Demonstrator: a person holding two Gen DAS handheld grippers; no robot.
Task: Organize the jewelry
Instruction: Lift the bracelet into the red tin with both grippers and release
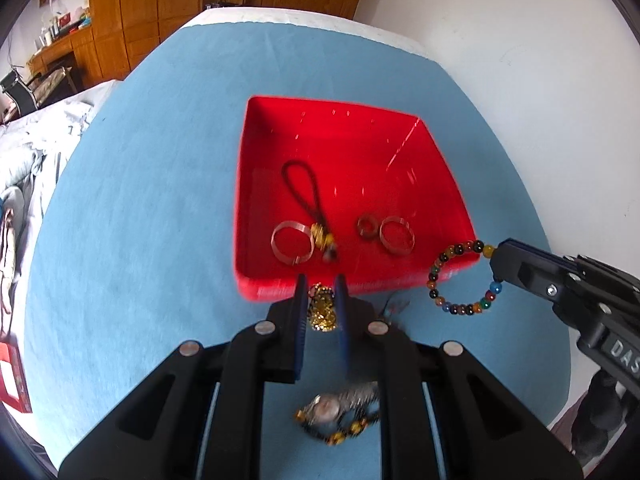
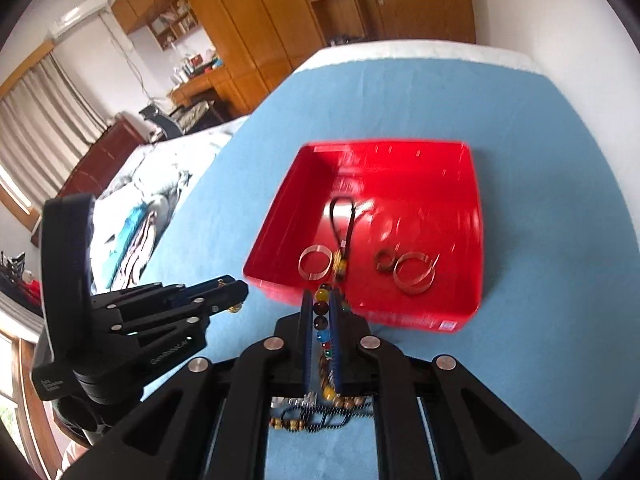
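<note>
Blue cloth covers the counter (image 1: pixel 140 200), with the red tray (image 1: pixel 448 184) sitting on it holding two silver bangles, a dark ring and a corded charm. Right gripper (image 2: pixel 320 320) is clamped on the multicolour bead bracelet (image 1: pixel 460 276) at the tray's near corner. Left gripper (image 1: pixel 320 304) pinches a gold pendant (image 1: pixel 322 308) just short of the tray's near wall.

Glossy red plastic tray (image 1: pixel 440 184), speckled with glints. Soft matt blue cloth (image 1: pixel 140 200) beneath. Polished, shiny metal rings (image 1: pixel 396 236); a duller brown ring (image 1: pixel 368 229) alongside. Braided dark cord (image 1: pixel 304 188). Glassy, smooth multicoloured bead bracelet (image 1: pixel 460 276). Glittering, knobbly gold pendant (image 1: pixel 322 308). Shiny metal watch (image 1: pixel 326 406). Matt black plastic grippers (image 1: pixel 320 304), blue-lined fingers. Varnished wooden wardrobe (image 2: pixel 248 20).
</note>
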